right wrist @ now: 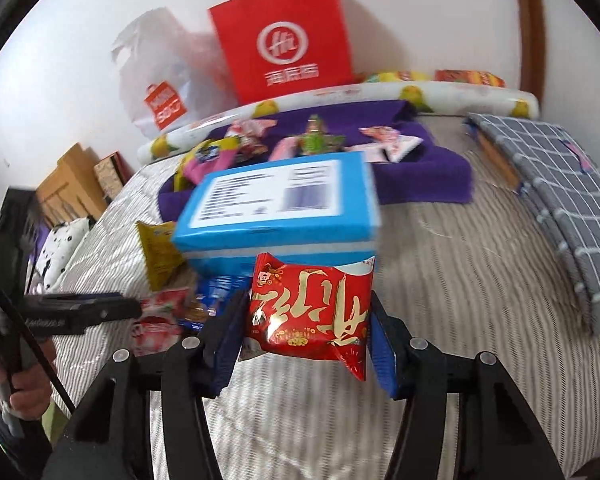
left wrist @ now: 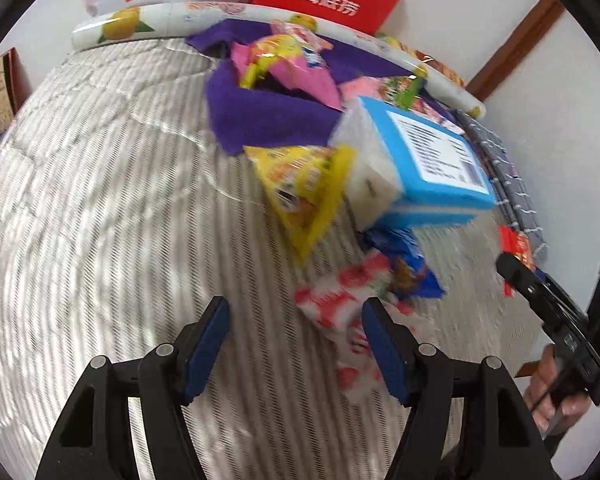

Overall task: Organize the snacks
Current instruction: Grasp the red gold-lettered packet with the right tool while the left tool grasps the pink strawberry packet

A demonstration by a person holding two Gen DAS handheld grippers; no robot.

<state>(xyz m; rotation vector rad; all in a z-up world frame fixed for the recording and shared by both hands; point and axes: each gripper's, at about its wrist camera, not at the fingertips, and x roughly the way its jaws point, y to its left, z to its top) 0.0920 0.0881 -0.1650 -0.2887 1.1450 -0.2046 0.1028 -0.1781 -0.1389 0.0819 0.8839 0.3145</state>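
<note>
My right gripper (right wrist: 306, 320) is shut on a red snack packet with gold lettering (right wrist: 310, 312), held above the striped bed cover in front of a blue box (right wrist: 280, 208). My left gripper (left wrist: 294, 328) is open and empty, just left of a red-and-white snack packet (left wrist: 340, 304) lying on the cover. A yellow packet (left wrist: 304, 188) and a blue packet (left wrist: 408, 264) lie by the blue box (left wrist: 424, 160). A purple cloth tray (right wrist: 420, 176) behind the box holds several snacks. The right gripper shows at the right edge of the left wrist view (left wrist: 516, 268).
A red paper bag (right wrist: 288, 40) and a white plastic bag (right wrist: 160, 80) stand at the wall behind a lemon-print roll (right wrist: 440, 96). A grey checked cushion (right wrist: 552, 184) lies at right. Cardboard boxes (right wrist: 72, 184) stand at left.
</note>
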